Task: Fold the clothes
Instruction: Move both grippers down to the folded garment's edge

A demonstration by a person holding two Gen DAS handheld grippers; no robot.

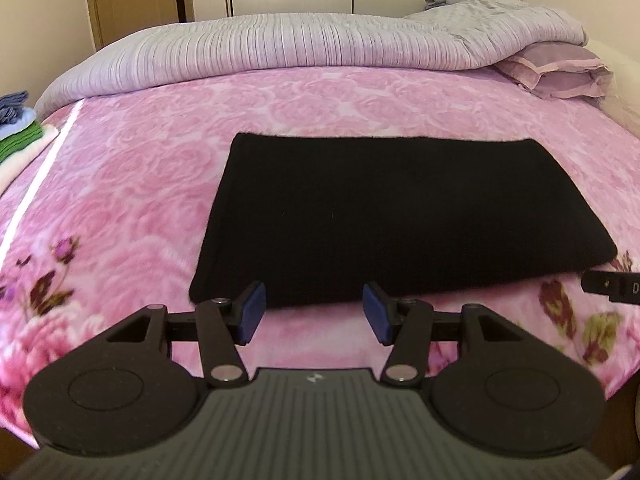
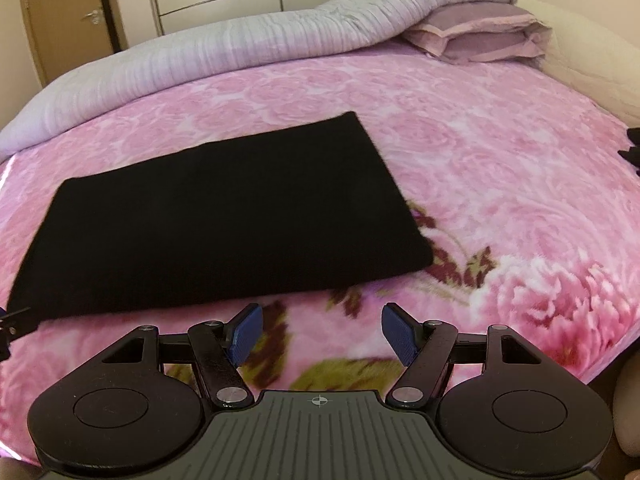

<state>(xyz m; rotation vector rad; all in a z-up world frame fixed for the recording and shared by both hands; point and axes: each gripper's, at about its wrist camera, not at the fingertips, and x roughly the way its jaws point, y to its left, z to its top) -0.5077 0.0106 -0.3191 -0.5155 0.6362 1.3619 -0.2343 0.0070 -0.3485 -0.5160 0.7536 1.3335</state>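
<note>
A black garment [image 1: 400, 220], folded into a flat rectangle, is laid on the pink flowered blanket [image 1: 140, 184] of a bed, with a rolled grey quilt [image 1: 280, 44] and a mauve pillow [image 1: 560, 68] seen beyond it. The left gripper [image 1: 314, 312] is held just short of the garment's near edge, its blue pads [image 1: 252, 316] spread apart with nothing between them. The right gripper [image 2: 322, 330] is held over bare blanket near the garment's right corner, its jaws likewise spread and empty.
</note>
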